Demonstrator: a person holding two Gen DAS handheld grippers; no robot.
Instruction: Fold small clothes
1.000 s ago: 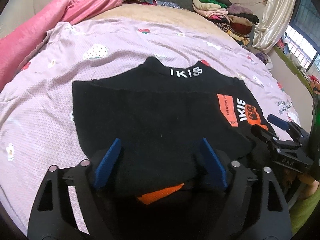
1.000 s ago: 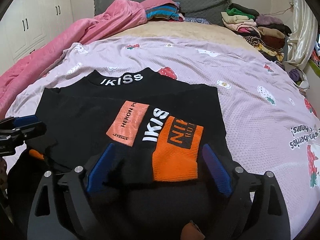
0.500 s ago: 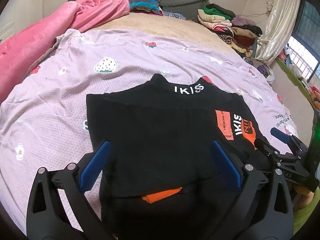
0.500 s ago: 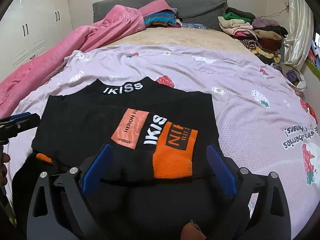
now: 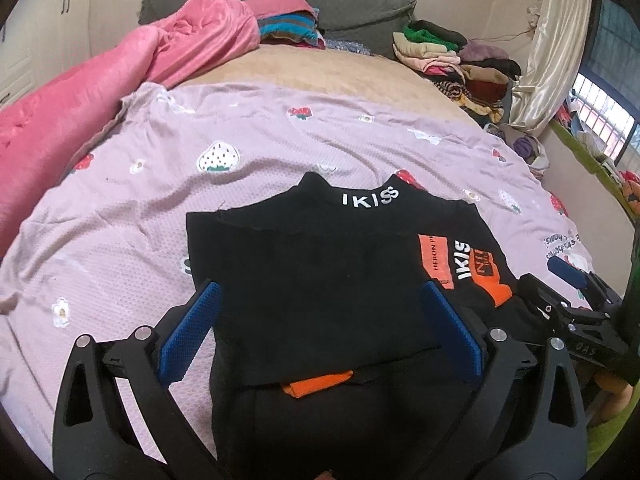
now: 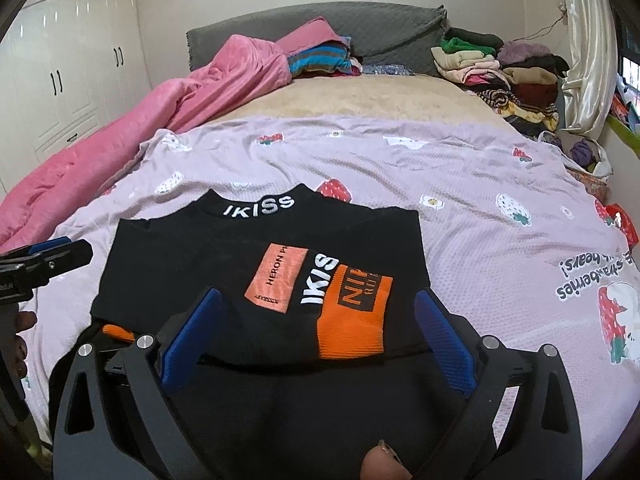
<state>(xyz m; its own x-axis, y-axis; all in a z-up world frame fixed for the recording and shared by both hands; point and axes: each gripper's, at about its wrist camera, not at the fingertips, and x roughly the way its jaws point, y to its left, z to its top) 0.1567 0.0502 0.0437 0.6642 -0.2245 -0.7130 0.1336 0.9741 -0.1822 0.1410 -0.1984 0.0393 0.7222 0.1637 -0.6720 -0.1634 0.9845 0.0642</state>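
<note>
A black top [image 5: 320,248] with a white "IKISS" collar lies flat on the lilac strawberry sheet [image 5: 280,140], its sleeves folded across the body. One orange cuff [image 5: 318,386] peeks out at the near hem and the other orange cuff [image 6: 352,320] lies on top. My left gripper [image 5: 320,286] hovers open over the top's near left part with nothing pinched between its blue pads. My right gripper [image 6: 317,295] hovers open over the orange printed sleeve, also holding nothing. Each gripper shows at the edge of the other's view: right gripper [image 5: 560,280], left gripper [image 6: 52,254].
A pink blanket [image 5: 120,80] runs along the bed's left side. Folded clothes piles [image 5: 460,60] sit at the far right by a cream curtain [image 5: 552,52], with more clothes [image 6: 320,60] against the grey headboard. White wardrobes [image 6: 60,80] stand to the left.
Both grippers have risen and drawn back from the top, and their jaws have spread wider. The top lies still as it was left.
</note>
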